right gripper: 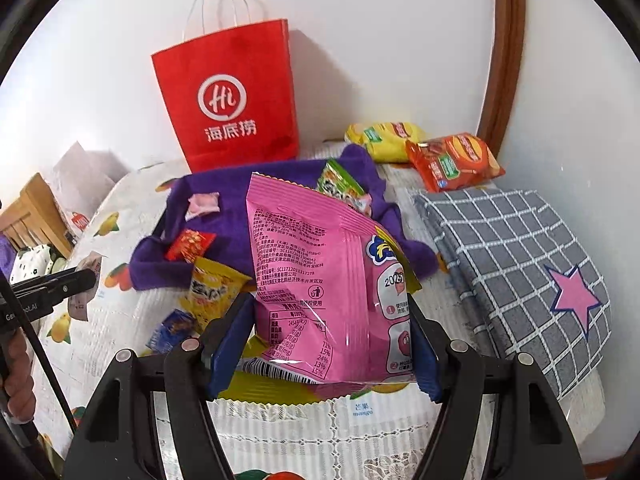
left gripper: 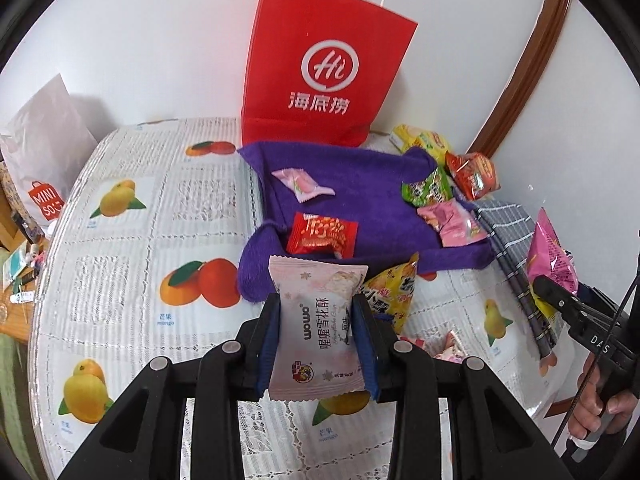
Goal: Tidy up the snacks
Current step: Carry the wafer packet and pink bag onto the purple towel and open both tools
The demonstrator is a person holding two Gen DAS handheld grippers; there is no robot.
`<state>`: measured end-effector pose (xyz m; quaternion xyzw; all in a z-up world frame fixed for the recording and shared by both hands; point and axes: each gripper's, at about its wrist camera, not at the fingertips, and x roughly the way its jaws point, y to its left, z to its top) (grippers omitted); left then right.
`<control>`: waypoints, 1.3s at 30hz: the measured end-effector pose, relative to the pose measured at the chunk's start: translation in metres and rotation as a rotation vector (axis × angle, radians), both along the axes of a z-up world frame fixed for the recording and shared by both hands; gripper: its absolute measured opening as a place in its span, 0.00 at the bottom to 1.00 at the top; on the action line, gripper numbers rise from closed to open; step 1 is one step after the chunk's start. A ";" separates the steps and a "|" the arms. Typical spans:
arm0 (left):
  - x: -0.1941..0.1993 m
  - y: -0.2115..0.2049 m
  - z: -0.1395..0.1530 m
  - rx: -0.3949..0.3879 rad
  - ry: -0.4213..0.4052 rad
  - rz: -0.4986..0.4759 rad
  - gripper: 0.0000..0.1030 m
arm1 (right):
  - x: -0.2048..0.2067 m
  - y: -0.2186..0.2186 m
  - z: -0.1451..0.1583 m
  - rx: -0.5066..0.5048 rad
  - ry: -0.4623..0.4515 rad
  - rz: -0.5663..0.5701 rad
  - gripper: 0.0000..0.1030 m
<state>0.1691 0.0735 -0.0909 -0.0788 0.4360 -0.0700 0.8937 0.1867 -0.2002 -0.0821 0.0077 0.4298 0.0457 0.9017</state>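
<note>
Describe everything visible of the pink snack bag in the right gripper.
The pink snack bag is glossy plastic film, printed with small text, a nutrition table and a barcode, with yellow edging. It stands upright and slightly crumpled, clamped at its sides between the right gripper's blue pads, lifted above the fruit-print tablecloth. The purple cloth lies behind it.

A home: fruit-print tablecloth [left gripper: 120, 248], shopping bag [left gripper: 320, 72], wooden door frame [right gripper: 504, 52].

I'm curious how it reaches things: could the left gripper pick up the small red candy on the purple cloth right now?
Probably not yet. The left gripper is already shut on a pale pink snack packet, so its jaws are full. The red candy lies uncovered on the purple cloth, just ahead.
</note>
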 end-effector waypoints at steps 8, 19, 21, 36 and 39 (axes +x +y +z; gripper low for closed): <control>0.004 0.003 0.018 -0.024 -0.032 0.013 0.32 | 0.012 0.013 0.020 0.009 -0.027 0.031 0.69; 0.035 -0.002 0.025 -0.017 -0.039 0.025 0.32 | 0.048 0.030 0.020 0.013 -0.029 0.074 0.69; 0.043 -0.004 0.024 -0.016 -0.037 0.024 0.32 | 0.057 0.033 0.015 0.009 -0.021 0.085 0.69; 0.093 -0.015 0.013 0.005 -0.014 0.027 0.32 | 0.104 0.034 -0.017 0.015 0.028 0.132 0.69; 0.102 -0.015 0.010 -0.001 -0.010 0.035 0.32 | 0.114 0.036 -0.024 0.020 0.043 0.137 0.69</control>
